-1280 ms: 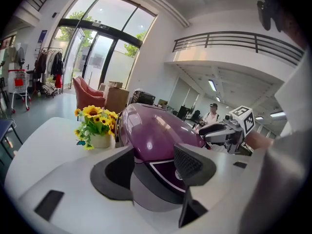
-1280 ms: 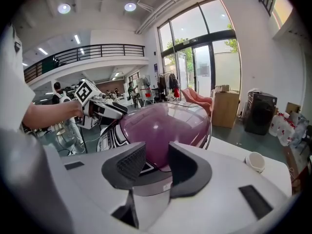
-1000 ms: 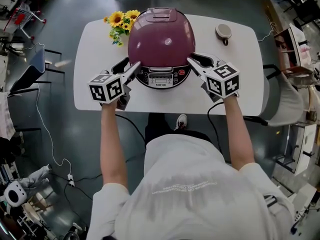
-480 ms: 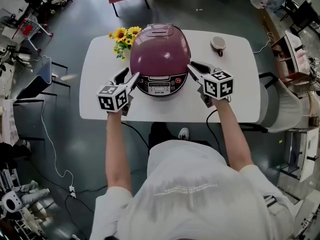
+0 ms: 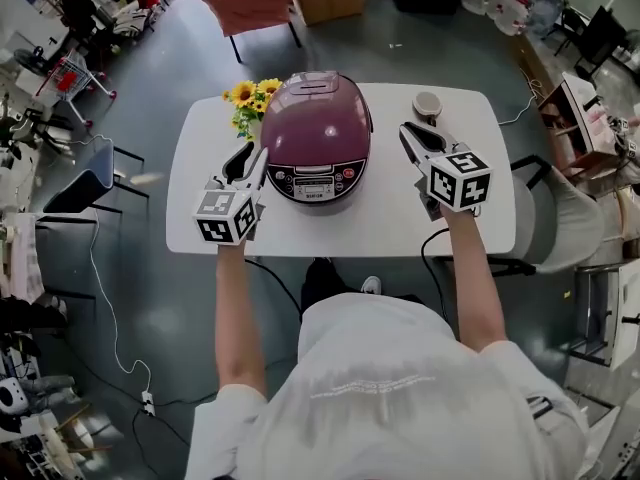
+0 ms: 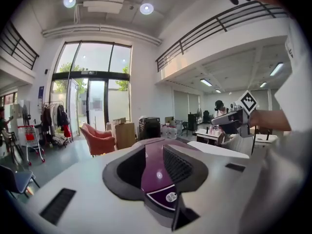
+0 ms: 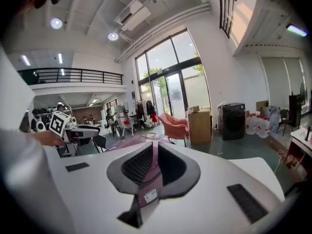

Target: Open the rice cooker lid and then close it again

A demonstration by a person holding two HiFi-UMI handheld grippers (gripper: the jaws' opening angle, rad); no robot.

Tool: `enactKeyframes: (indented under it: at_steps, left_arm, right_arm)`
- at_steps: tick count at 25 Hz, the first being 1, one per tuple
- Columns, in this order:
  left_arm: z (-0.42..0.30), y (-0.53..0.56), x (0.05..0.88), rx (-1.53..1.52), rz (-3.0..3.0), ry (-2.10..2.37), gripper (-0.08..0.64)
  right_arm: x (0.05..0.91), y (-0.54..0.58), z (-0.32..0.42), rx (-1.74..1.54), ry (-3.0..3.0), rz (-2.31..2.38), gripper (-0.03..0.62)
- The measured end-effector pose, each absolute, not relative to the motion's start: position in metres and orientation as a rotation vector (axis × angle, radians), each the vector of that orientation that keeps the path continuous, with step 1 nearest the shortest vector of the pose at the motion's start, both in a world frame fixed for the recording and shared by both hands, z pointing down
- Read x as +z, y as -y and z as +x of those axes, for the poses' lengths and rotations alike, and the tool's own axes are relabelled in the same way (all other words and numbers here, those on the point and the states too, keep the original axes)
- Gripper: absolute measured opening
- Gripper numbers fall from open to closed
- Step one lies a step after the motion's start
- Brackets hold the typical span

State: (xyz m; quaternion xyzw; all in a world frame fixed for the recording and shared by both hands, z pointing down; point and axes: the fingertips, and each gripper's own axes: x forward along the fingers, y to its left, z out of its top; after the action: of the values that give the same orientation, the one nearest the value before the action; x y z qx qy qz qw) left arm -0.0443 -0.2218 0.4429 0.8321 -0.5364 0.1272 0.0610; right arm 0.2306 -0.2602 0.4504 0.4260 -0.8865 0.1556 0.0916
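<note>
The cooker (image 5: 318, 133) is sitting on the white table (image 5: 400, 218), a little left of the middle and nearer the far edge than the near one, with its purple lid (image 5: 318, 108) lying down shut and its control panel (image 5: 316, 182) facing the person. Sunflowers (image 5: 250, 98) are lying just beside its far left side, close to the table's far edge, and a small round thing (image 5: 427, 103) is resting by the far edge to its right. The left gripper (image 5: 253, 151) is hanging just beside the cooker's left flank, pointing toward the far edge; whether it is touching the shell cannot be told from the head view. Its jaws have just been closing, and they are standing a modest gap apart with nothing caught between them. In the left gripper view only the cooker's purple side is showing through that gap. The right gripper (image 5: 412, 130) is hovering over the table to the cooker's right, clear of it, its tips reaching toward the round thing. Its jaws have also just been closing. They are leaving only a narrow slit and gripping nothing, and in the right gripper view a strip of purple shell is showing beyond the slit.
</note>
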Motion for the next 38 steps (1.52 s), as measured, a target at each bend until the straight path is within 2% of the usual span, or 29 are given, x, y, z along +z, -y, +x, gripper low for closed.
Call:
enactKeyframes:
  at_steps: [4, 9, 18, 38]
  left_arm:
    - [-0.037, 0.216, 0.412, 0.342, 2.567, 1.702, 0.054]
    - [-0.022, 0.204, 0.385, 0.366, 2.624, 1.759, 0.018]
    - [0.005, 0.175, 0.338, 0.332, 2.732, 1.780, 0.015]
    - [0.038, 0.141, 0.293, 0.331, 2.870, 1.803, 0.015]
  right_arm:
    - [0.418, 0.250, 0.239, 0.281, 2.644, 1.290, 0.048]
    - [0.390, 0.235, 0.241, 0.089, 2.647, 1.273, 0.043]
    - [0.346, 0.210, 0.238, -0.119, 2.680, 1.250, 0.029]
    - [0.315, 0.175, 0.236, -0.263, 2.734, 1.201, 0.028]
